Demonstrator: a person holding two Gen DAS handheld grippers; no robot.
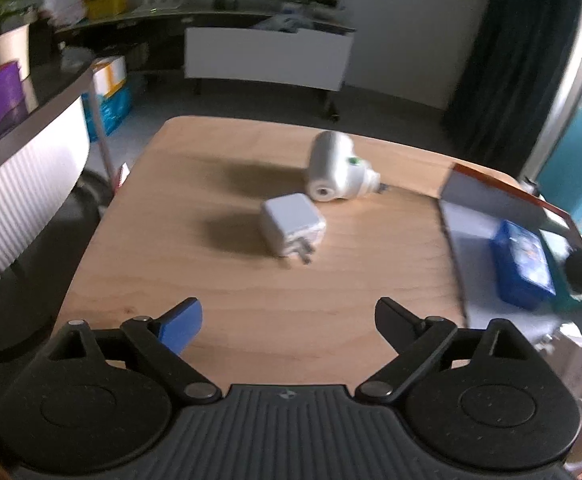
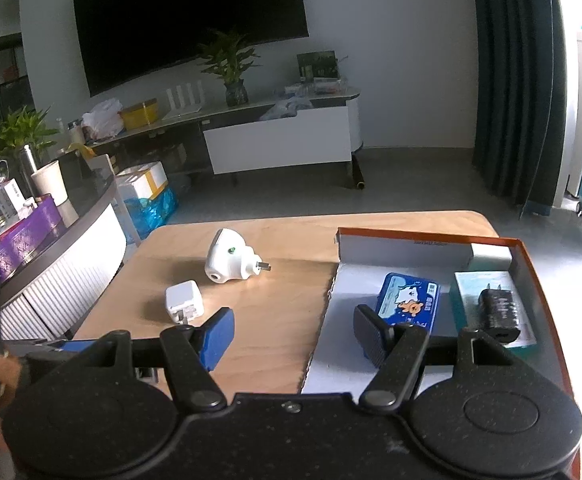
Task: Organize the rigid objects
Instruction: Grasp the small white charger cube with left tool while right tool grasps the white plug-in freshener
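1. A white cube charger (image 1: 293, 225) lies on the wooden table (image 1: 219, 280) with its two metal prongs turned toward the near edge; it sits out in the open, touching nothing.
2. Just beyond it, farther and a little to the right, a white rounded plug-in device (image 1: 337, 168) lies on its side, its pin pointing right and a small green dot on its body. The two are near each other but apart.
3. To the right on the table stands an open shallow box with an orange rim (image 2: 531, 264). Inside it lie a blue tin with a cartoon print (image 2: 409, 300), and farther right a black charger (image 2: 499, 314) resting on top of a teal box (image 2: 461, 292).
4. The left gripper (image 1: 287, 320) hangs over the near part of the table, jaws spread wide with only bare wood between them, short of the white cube charger.
5. The right gripper (image 2: 295, 334) has its jaws apart too, somewhat narrower, holding nothing; it straddles the box's left edge, its right finger in front of the blue tin.
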